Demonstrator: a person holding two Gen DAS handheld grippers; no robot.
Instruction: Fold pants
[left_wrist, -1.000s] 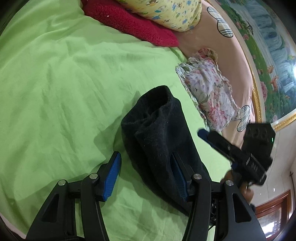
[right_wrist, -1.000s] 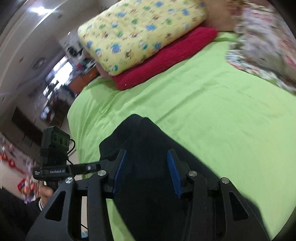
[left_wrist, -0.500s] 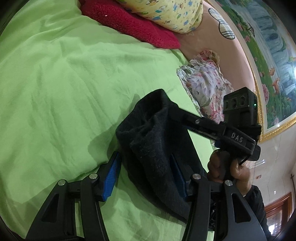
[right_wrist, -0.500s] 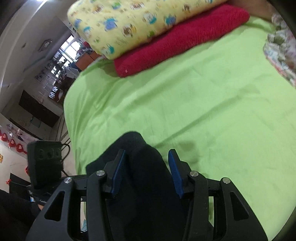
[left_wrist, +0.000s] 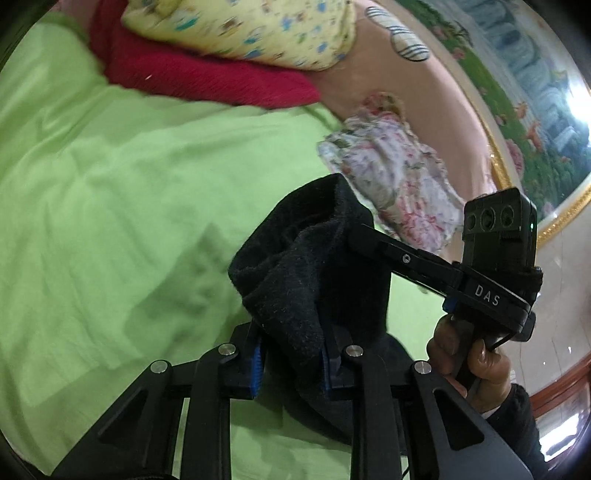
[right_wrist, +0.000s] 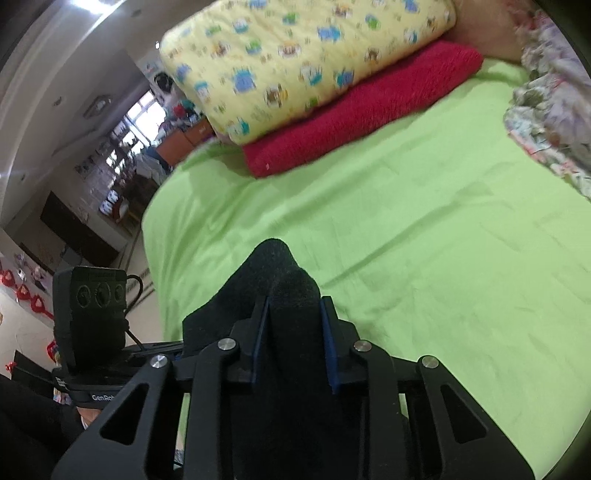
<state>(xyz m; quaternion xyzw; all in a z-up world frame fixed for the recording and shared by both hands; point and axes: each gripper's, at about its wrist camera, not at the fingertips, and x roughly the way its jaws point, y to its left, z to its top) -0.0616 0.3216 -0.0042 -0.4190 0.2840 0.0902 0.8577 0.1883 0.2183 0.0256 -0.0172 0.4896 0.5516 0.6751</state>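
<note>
The black pants (left_wrist: 295, 280) are bunched above the green sheet (left_wrist: 110, 192), pinched in both closing grippers: the left gripper (left_wrist: 290, 363) and the right gripper (right_wrist: 293, 339), each clamping fabric. A red blanket (right_wrist: 362, 110) under a yellow pillow (right_wrist: 295, 55) lies well beyond, with floral cloth (left_wrist: 399, 188) near the pants.

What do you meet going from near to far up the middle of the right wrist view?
Right gripper, jaws closing on bunched fabric → black fleece pants → bare lime-green bed sheet → red knitted blanket → yellow cartoon-print pillow on top of it.
</note>
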